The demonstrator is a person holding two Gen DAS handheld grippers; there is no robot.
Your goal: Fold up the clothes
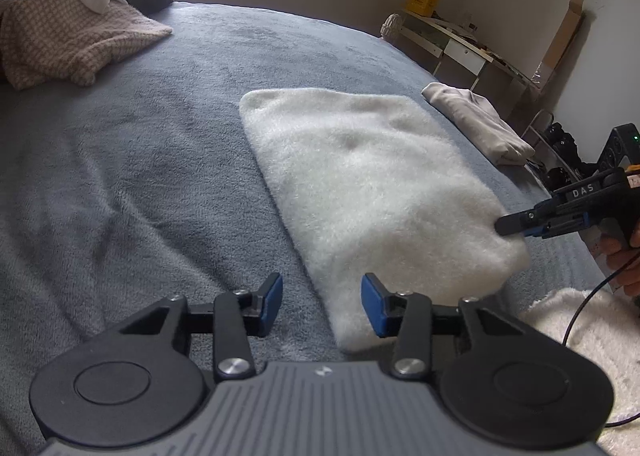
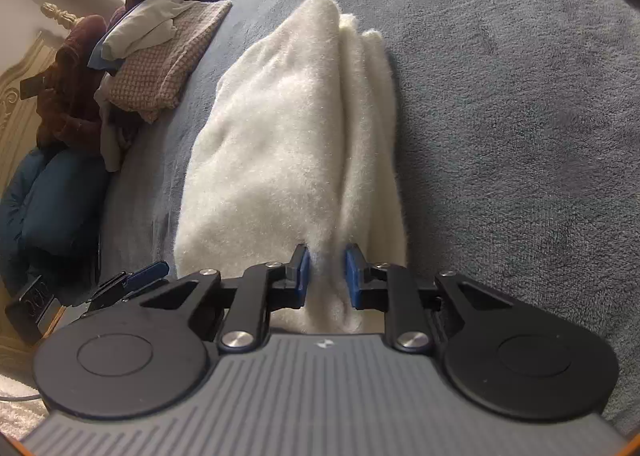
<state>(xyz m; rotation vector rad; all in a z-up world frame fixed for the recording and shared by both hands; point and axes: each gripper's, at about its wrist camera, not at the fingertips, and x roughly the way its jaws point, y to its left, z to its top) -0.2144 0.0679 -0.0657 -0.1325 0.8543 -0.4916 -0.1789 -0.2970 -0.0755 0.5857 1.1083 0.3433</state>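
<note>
Left gripper (image 1: 322,304): jaws apart, nothing between the blue pads, held above the grey bedspread (image 1: 140,176).
Right gripper (image 2: 326,276): pads pinch a bunched edge of the white fleece garment (image 2: 280,136).
Fleece garment: folded in a long strip, stretching away ahead of the right gripper; its near corner lies just ahead of the left gripper's right finger.
Unfolded pile (image 1: 60,24): checked knit and pale clothes, far ahead-left of the left gripper.
Folded beige garment (image 1: 480,120): far ahead-right.
</note>
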